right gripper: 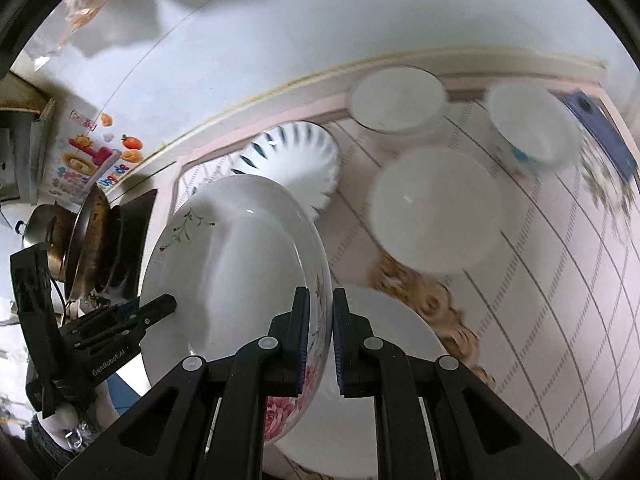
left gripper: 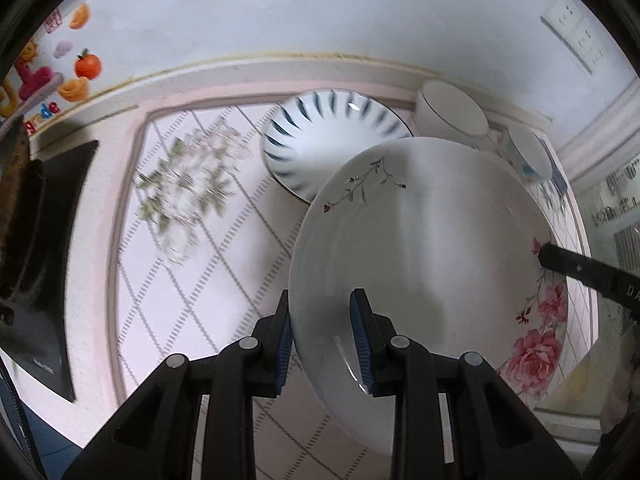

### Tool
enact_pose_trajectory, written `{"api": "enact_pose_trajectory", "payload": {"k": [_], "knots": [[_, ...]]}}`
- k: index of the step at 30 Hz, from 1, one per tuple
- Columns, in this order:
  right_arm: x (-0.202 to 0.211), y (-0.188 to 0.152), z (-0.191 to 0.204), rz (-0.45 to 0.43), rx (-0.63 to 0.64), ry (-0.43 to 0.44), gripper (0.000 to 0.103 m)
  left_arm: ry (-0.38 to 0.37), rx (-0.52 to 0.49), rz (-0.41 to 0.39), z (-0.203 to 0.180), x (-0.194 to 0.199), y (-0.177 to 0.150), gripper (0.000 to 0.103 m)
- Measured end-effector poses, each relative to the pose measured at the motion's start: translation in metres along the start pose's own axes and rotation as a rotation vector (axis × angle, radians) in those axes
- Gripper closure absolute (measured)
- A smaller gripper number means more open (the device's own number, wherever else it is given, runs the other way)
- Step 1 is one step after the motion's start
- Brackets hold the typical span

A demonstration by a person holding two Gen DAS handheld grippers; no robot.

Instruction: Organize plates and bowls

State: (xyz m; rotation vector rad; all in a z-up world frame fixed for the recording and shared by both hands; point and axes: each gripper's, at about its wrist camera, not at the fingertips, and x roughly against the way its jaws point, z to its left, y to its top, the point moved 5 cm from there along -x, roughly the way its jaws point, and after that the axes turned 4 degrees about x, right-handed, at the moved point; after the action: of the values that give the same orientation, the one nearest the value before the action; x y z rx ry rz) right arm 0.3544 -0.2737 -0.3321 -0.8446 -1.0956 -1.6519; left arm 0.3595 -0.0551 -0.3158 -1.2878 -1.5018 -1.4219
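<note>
Both grippers hold one large flowered plate [left gripper: 432, 248] above the counter [left gripper: 224, 264]. The left gripper [left gripper: 324, 344] is clamped on the plate's near rim, one pad on each face. The right gripper [right gripper: 320, 344] is clenched on the opposite rim, beside the pink roses. The plate hangs tilted over the patterned counter. Behind it sits a blue-striped plate [left gripper: 336, 136], with a white bowl [left gripper: 452, 114] and a smaller bowl [left gripper: 528, 156] near the wall. In the right wrist view another white bowl [right gripper: 436, 208] stands beside a plain white plate [right gripper: 392, 360].
</note>
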Motion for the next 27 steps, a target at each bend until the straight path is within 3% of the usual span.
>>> {"api": "enact_pose_trajectory", "payload": {"k": [12,27], "knots": [[-0.013,-0.076,-0.059,0.09,-0.052,-0.004,0.091,0.042,-0.003,0.089,-0.029,-0.035,-0.048,0.078],[-0.037,-0.095,-0.076,0.131,-0.055,-0.016,0.091,0.098,-0.021,0.125,-0.037,-0.057,-0.061,0.078]]}}
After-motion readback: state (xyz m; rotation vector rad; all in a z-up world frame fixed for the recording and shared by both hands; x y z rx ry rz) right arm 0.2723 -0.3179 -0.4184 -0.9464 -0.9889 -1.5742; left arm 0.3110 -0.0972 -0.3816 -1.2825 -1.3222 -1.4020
